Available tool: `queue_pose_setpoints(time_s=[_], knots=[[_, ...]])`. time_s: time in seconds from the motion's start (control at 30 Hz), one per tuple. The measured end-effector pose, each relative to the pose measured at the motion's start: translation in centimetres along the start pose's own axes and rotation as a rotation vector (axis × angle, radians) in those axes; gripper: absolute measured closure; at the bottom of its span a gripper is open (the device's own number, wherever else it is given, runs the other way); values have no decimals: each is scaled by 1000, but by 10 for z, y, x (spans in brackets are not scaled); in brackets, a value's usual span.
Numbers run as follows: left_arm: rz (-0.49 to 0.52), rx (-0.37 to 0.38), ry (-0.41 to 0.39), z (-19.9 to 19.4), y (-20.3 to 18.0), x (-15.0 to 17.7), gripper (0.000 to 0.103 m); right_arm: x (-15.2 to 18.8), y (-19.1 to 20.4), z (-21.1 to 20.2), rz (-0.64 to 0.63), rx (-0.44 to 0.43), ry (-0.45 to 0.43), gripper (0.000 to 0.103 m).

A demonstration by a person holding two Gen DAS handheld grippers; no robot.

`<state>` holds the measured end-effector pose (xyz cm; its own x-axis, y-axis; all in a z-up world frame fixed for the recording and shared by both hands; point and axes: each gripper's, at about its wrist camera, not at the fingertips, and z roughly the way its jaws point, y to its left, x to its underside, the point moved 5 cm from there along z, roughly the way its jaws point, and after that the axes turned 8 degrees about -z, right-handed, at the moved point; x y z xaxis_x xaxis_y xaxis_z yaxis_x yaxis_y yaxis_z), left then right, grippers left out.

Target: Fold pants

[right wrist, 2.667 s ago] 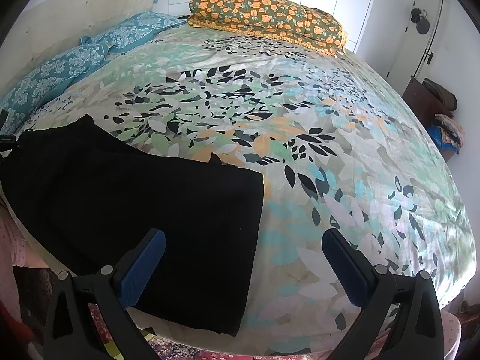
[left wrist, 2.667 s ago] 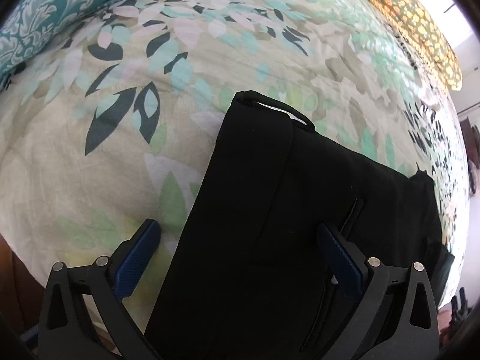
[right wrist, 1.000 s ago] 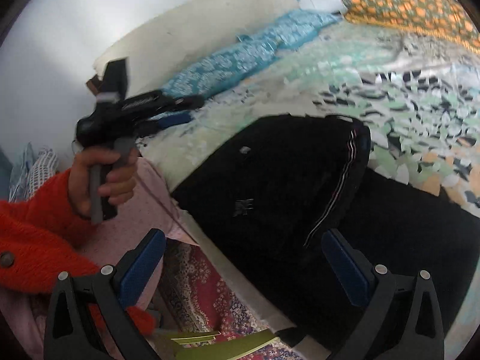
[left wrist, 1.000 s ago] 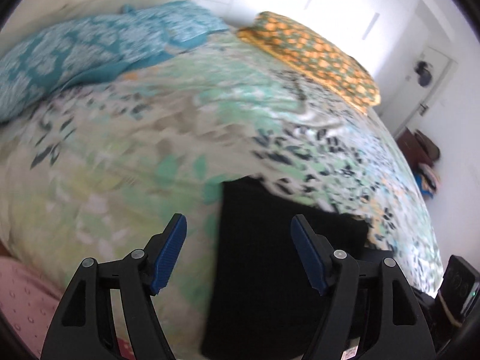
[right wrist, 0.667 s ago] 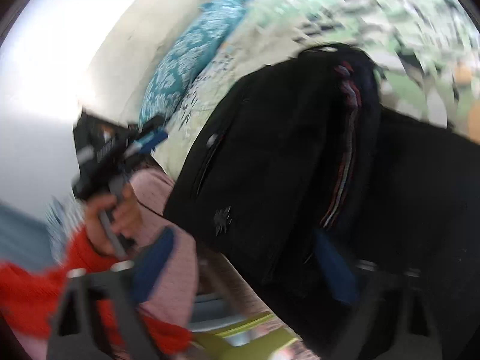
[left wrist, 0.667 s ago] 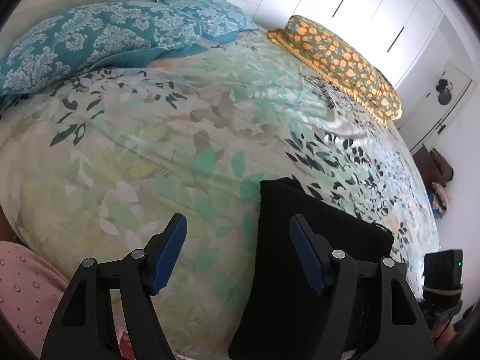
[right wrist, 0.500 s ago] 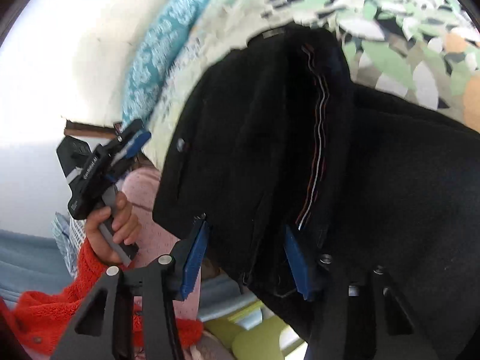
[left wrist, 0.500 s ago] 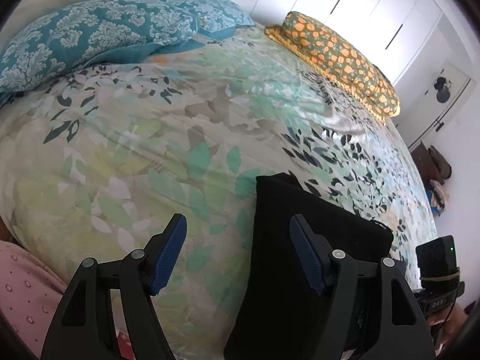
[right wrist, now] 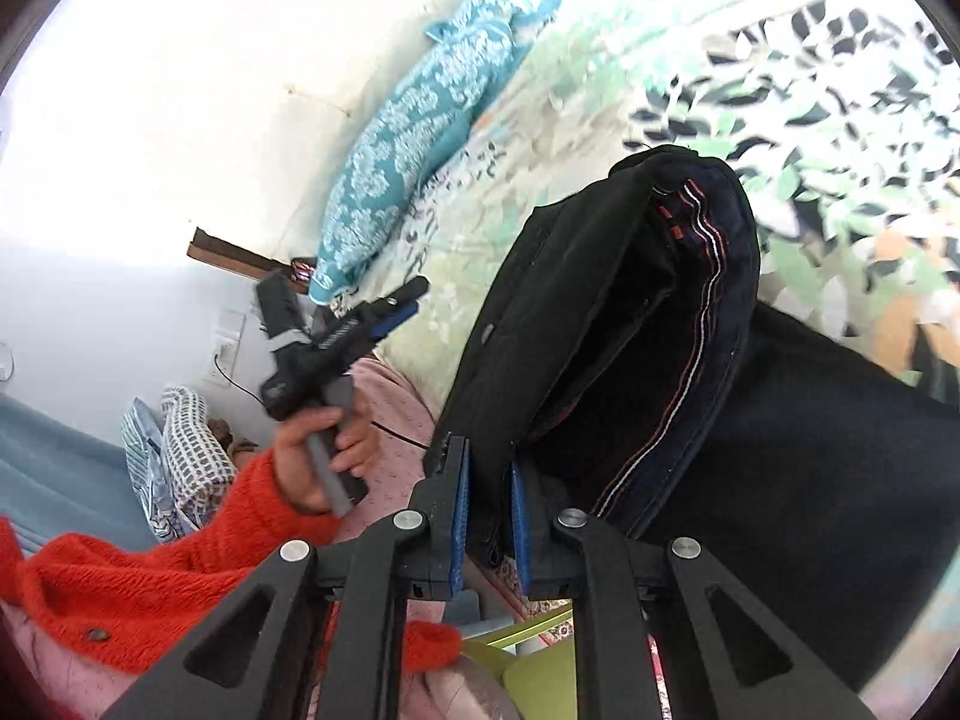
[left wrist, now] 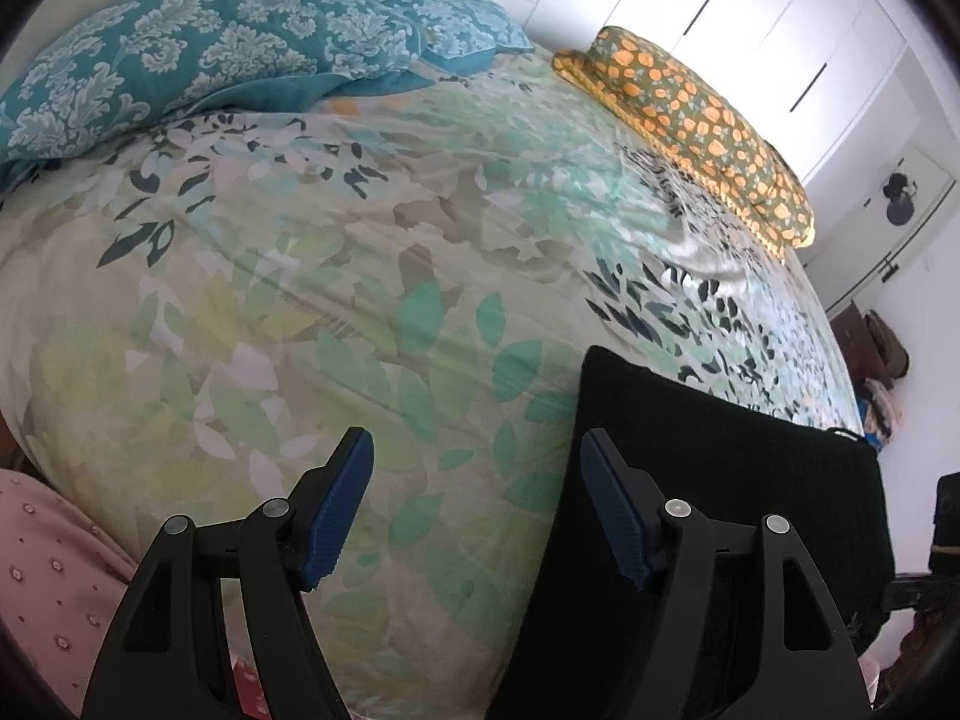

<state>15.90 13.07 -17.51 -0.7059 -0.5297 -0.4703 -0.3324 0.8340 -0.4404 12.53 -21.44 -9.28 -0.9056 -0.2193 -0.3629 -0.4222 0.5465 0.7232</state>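
The black pants are lying at the near edge of the bed, already doubled over into a thick, compact stack, with the striped inner waistband exposed along the lifted fold in the right wrist view. The near left corner of that stack is caught between the fingers of the right gripper, whose jaws are closing; the blue pads are seen pressed against the cloth from both sides, so only a narrow gap filled with fabric is left between them. The corner appears to be taken there so that several layers can be raised together and carried across for a further fold, rather than one layer being peeled away.

The left gripper is held above the floral bedspread, just left of the pants' left edge, pointing downward. Its fingers are spread with nothing between them, the right one overlapping the dark cloth in the view; whether it touches cannot be told. It is probably kept ready to pin or take the neighbouring edge. In the right wrist view it is seen gripped by a hand in a red knitted sleeve.

A teal patterned pillow and an orange-flowered pillow are lying at the far side, well apart from the pants.
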Motion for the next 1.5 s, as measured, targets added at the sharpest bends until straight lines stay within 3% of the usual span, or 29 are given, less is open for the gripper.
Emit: queue_pose_setpoints(time_s=[0.2,0.6,0.93,1.03,1.1,1.23,1.4,1.5], knots=[[48,4,3,-1,-10,5,30,19,-3,-54,20,58,-57,90],[136,42,43,-4,-34,24,30,86,-78,-109,195,167,-116,90],[356,95,108,-6,-84,64,29,122,-133,-76,257,315,-49,91],[456,109,120,-9,-100,80,29,119,-135,-82,282,319,-65,82],[513,118,122,-10,-110,89,29,114,-134,-94,275,363,-68,62],[613,137,136,-11,-125,108,29,78,-105,-117,97,500,-109,61],[698,162,185,-6,-136,130,29,16,-88,-102,-12,440,-204,62],[767,149,242,1,-137,148,29,-1,-118,-77,40,448,-207,62]])
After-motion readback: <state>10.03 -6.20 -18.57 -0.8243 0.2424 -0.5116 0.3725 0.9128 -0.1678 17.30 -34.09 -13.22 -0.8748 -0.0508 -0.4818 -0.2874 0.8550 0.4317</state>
